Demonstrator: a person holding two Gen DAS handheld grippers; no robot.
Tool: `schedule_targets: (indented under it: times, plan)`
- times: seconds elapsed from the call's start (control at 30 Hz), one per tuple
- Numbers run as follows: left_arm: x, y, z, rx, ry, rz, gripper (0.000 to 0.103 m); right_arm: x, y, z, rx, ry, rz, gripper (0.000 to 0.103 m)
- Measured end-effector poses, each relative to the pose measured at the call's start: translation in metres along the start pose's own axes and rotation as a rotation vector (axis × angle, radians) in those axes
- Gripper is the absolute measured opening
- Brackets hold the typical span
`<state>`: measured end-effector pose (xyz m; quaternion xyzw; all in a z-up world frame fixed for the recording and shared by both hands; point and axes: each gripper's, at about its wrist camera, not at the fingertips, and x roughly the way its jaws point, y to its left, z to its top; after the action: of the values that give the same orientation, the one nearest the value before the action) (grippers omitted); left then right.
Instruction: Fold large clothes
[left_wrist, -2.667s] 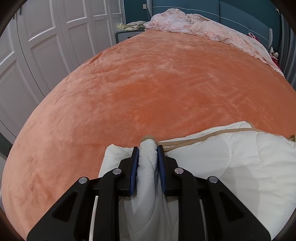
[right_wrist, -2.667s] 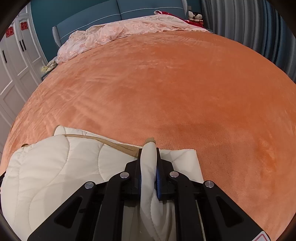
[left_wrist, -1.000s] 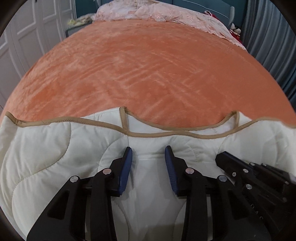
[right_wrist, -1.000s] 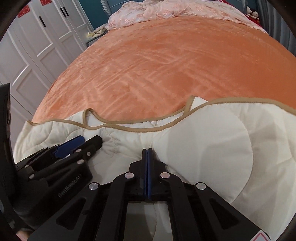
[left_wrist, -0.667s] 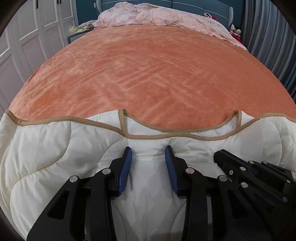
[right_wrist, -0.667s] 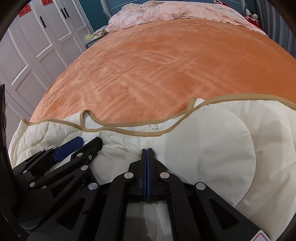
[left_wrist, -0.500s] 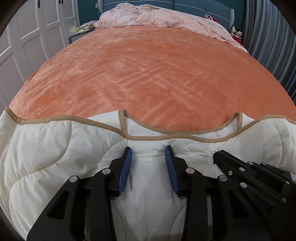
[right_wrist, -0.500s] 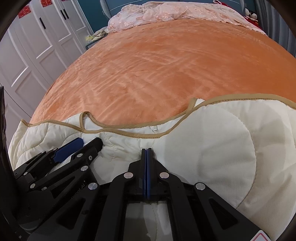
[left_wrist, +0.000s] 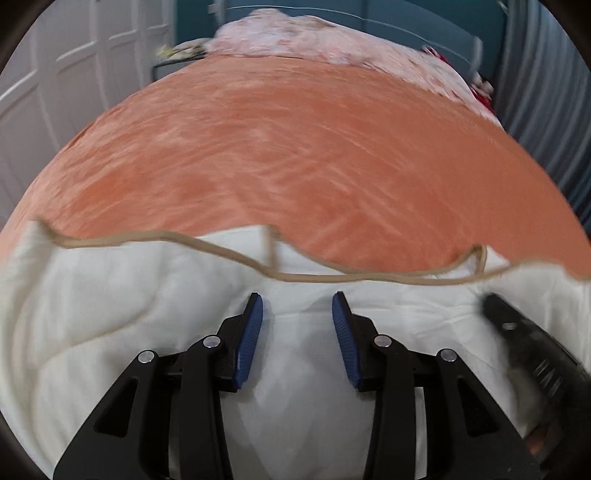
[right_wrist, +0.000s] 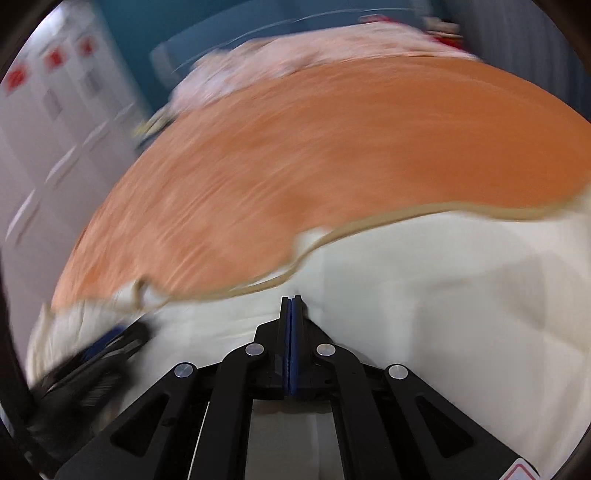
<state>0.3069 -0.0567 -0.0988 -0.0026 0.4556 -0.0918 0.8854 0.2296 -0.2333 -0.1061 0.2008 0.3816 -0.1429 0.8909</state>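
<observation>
Orange bed (left_wrist: 295, 155) under the quilted garment (left_wrist: 92, 314): my left fingers (left_wrist: 297, 325) are opening above it, my right fingers (right_wrist: 291, 306) are closed empty, so the fold could slump.

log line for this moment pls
left tool: opening, empty | right tool: shut, empty | cream quilted garment: flat on orange plush bedspread

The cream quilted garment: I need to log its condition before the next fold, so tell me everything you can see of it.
The cream quilted garment is soft, padded fabric stitched in curved lines and edged with tan binding. It lies spread flat at the near edge of the orange blanket, its bound edge wavy, with a scooped opening in the middle. The left gripper is over it, jaws opening, no fabric pinched between them. The right gripper is shut, at the fabric; contact unclear. Both views are blurred.
</observation>
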Motion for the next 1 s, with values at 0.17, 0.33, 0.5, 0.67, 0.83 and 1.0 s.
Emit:
schedule_targets:
  times: [0.17,0.33,0.5,0.67,0.83,1.0]
  plan:
    - [-0.051,0.065,-0.012,-0.105,-0.013,0.086,0.042,-0.058,-0.028,-0.005,0.060,-0.052,-0.060,0.011]
    - [-0.101,0.113,-0.046,-0.200,-0.021,0.070,0.058,-0.106,0.018,-0.045,-0.110,0.008,0.097,0.012]
    - [-0.142,0.135,-0.082,-0.251,-0.031,0.082,0.073,-0.099,0.067,-0.095,-0.239,0.149,0.147,0.012]
    - [-0.165,0.158,-0.113,-0.318,-0.012,0.034,0.074,-0.092,0.069,-0.120,-0.235,0.176,0.113,0.012]
    - [-0.189,0.174,-0.139,-0.402,-0.072,0.109,0.083,-0.097,0.065,-0.125,-0.218,0.191,0.120,0.011]
    - [-0.159,0.195,-0.151,-0.501,0.043,-0.012,0.088,-0.112,0.061,-0.141,-0.237,0.187,0.114,0.010]
